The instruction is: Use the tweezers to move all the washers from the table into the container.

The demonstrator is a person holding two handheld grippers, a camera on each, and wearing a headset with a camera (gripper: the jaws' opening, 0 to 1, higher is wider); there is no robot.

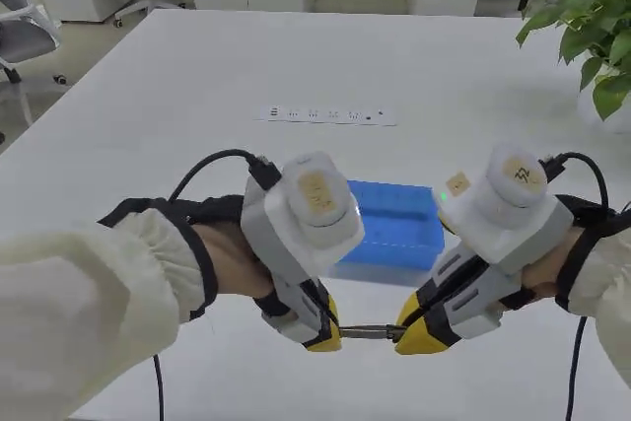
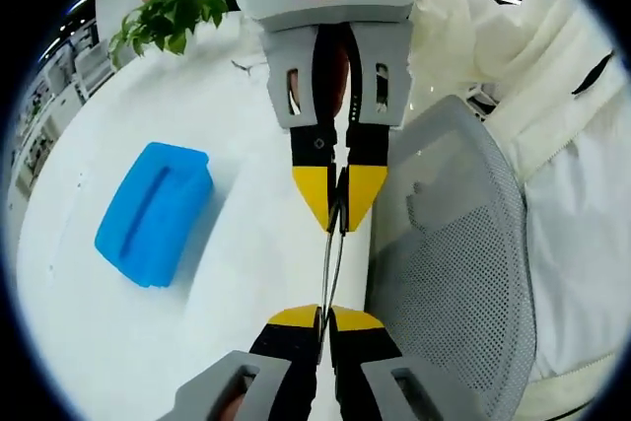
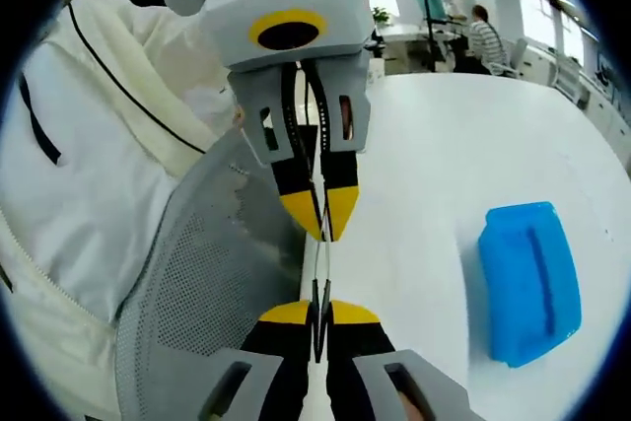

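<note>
Over the near edge of the white table [image 1: 197, 76], the left gripper [image 1: 325, 337] and the right gripper [image 1: 409, 335] point their yellow tips at each other. The thin metal tweezers [image 1: 367, 332] bridge the small gap between them. In the left gripper view, the left gripper [image 2: 323, 317] has its jaws drawn narrow on 1 end of the tweezers [image 2: 333, 263], and the right gripper [image 2: 342, 214] pinches the other end. The blue rectangular plastic container [image 1: 394, 224] sits on the table just beyond the 2 grippers, apart from both. A white power strip [image 1: 325, 115] lies farther back, and a green leafy plant [image 1: 592, 17] stands at the far right. A grey mesh chair [image 2: 463, 273] is below the tweezers.
</note>
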